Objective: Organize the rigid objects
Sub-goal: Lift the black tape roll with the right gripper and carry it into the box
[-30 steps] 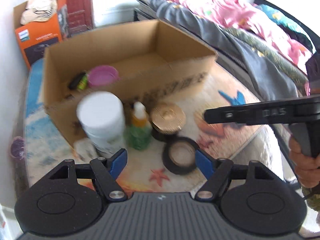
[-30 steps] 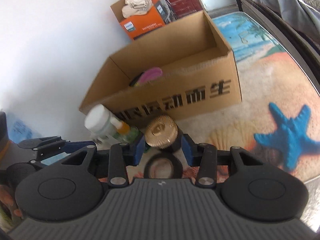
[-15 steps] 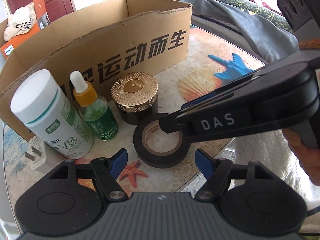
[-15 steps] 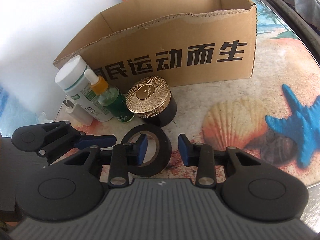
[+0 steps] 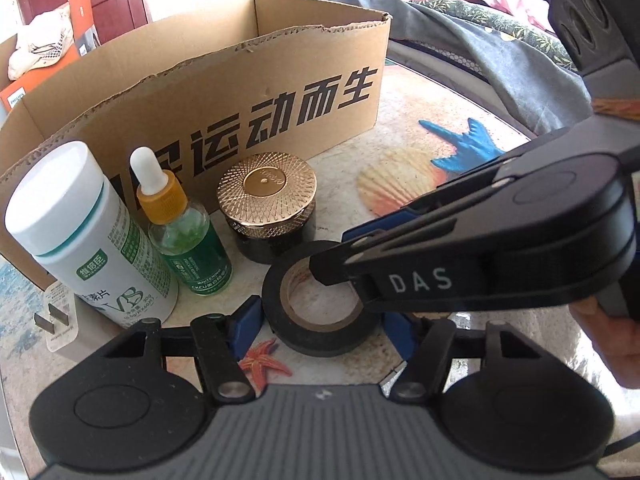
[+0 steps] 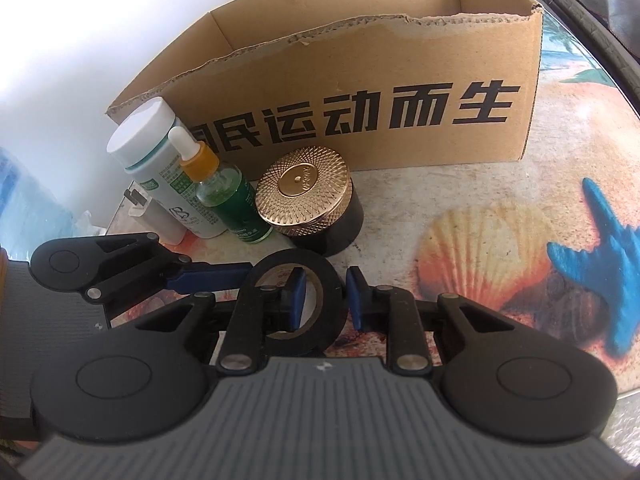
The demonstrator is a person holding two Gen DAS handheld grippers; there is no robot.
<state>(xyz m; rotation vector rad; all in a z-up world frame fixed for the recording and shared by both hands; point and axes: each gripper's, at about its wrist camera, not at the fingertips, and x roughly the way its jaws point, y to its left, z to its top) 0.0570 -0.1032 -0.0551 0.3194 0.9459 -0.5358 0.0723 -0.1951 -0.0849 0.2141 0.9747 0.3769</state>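
Both tools had been lowered toward the roll of black tape since the earlier frames. From the left wrist, the left tool was seen spread on either side of the roll and closing, its pads not yet pressed on it; the right tool reached in over the rim. From the right wrist, the right tool was seen closing across the roll's wall, one pad inside the hole, one outside, a gap remaining. The roll lay on the worktop before the cardboard box, near the gold-lidded jar.
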